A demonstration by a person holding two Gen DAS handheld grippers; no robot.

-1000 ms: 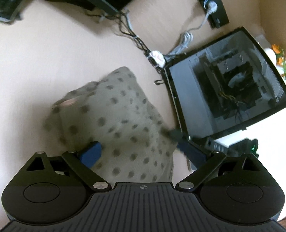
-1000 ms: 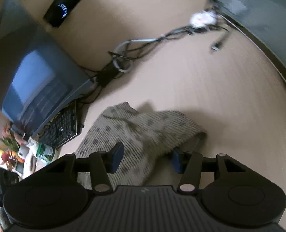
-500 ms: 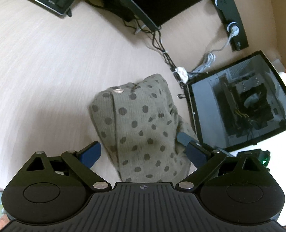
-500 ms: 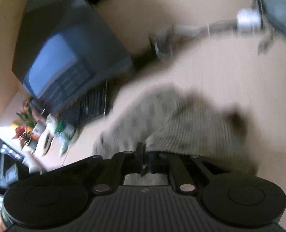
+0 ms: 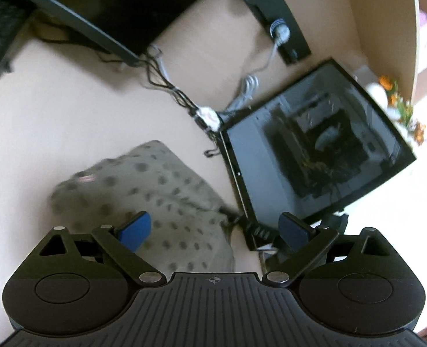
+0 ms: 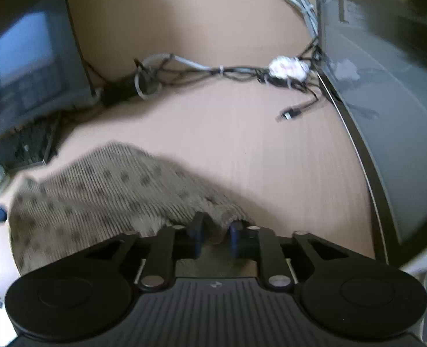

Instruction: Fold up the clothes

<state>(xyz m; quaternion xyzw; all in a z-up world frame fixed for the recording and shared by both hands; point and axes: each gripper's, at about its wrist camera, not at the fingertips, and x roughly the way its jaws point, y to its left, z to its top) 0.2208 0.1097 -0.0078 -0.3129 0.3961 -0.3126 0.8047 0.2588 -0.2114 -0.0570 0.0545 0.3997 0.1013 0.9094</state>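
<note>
A grey-green ribbed garment with dark dots (image 5: 167,202) lies bunched on the pale wooden desk (image 5: 54,121). My left gripper (image 5: 216,228) is open above its near edge; the left blue pad (image 5: 136,230) hangs over the cloth, and the right pad (image 5: 293,228) is beside the PC case. In the right wrist view the same garment (image 6: 106,190) stretches left from my right gripper (image 6: 214,235), whose narrow jaws are shut on the garment's near right corner.
A glass-sided PC case (image 5: 314,150) lies right of the garment, also seen in the right wrist view (image 6: 386,101). A monitor (image 6: 25,57), a keyboard (image 6: 25,144), a tangle of cables (image 6: 213,72) and a black speaker (image 5: 271,17) stand behind.
My right gripper has stayed shut on the garment's corner and pulled it toward the PC case. My left gripper stays open and has swung back toward the case.
</note>
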